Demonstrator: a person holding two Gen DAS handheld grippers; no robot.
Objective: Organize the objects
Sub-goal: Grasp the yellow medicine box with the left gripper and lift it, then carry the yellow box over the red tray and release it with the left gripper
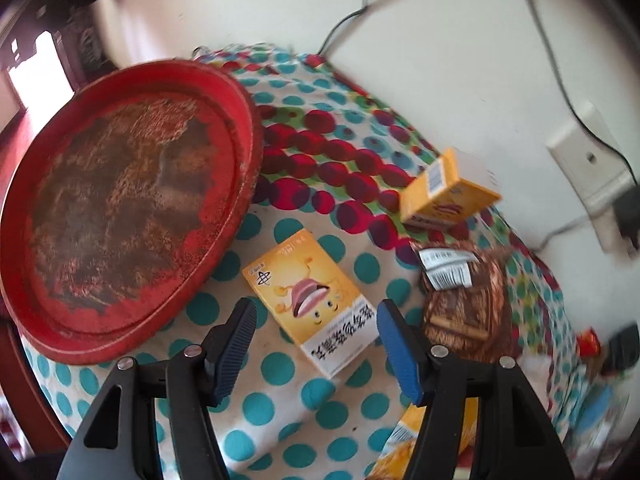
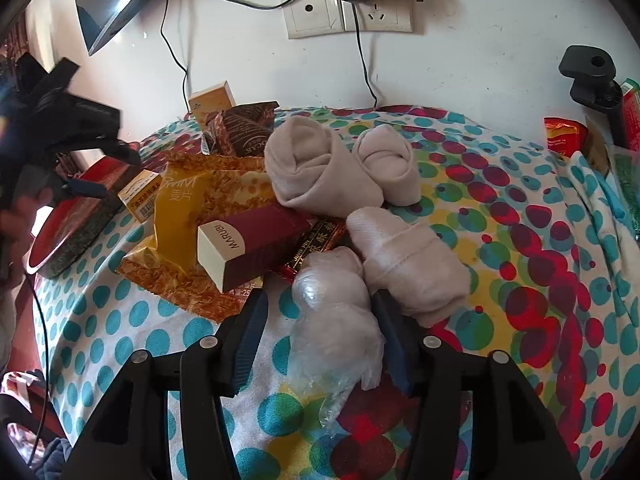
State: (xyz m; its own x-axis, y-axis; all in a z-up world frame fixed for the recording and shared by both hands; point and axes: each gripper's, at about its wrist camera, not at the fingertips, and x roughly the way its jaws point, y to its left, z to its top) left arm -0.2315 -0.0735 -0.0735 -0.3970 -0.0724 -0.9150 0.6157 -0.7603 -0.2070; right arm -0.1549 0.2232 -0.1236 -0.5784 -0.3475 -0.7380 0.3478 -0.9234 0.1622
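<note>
Right gripper straddles the plastic-wrapped bundle, pads not visibly pressing — light, soft, slippery; pinch its middle.

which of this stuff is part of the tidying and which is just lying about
Part of the job:
- red tray
- yellow box, between the open jaws of the left gripper
- bagged sock roll, between the right gripper's jaws
- three loose sock rolls
- maroon box
- snack packets

Just lying about:
- wall sockets
- cables
- dotted cloth
</note>
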